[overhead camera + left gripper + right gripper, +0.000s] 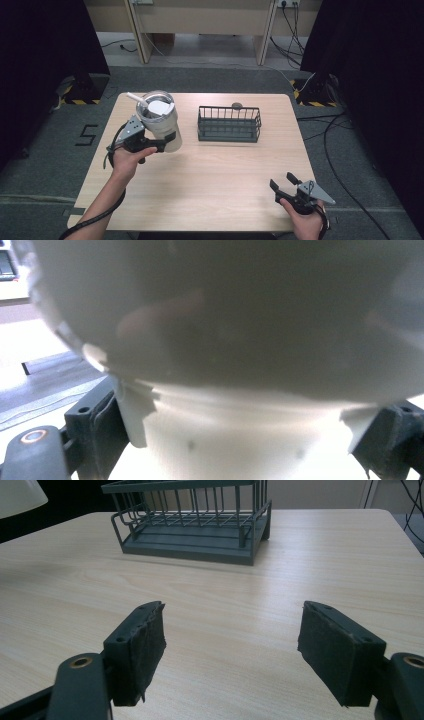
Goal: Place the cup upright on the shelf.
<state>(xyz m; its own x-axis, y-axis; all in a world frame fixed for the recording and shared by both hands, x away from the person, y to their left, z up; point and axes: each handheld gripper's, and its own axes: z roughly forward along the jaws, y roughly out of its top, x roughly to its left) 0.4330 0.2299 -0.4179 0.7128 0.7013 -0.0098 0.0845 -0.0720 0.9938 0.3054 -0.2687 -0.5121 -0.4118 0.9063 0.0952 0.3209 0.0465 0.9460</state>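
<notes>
One tumbler (161, 121), one basket (229, 124), two grippers

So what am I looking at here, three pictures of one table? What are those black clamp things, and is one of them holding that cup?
Yes, one moment from three cameras. The high view looks down on a wooden table; a person's hands hold two hand-held grippers. The other two pictures come from cameras riding on those grippers. The left gripper is shut on a white tumbler with a lid and straw, held above the table; its own camera sees the tumbler up close between the jaws. The right gripper is open and holds nothing. On the table stands a dark wire basket, seemingly empty.
</notes>
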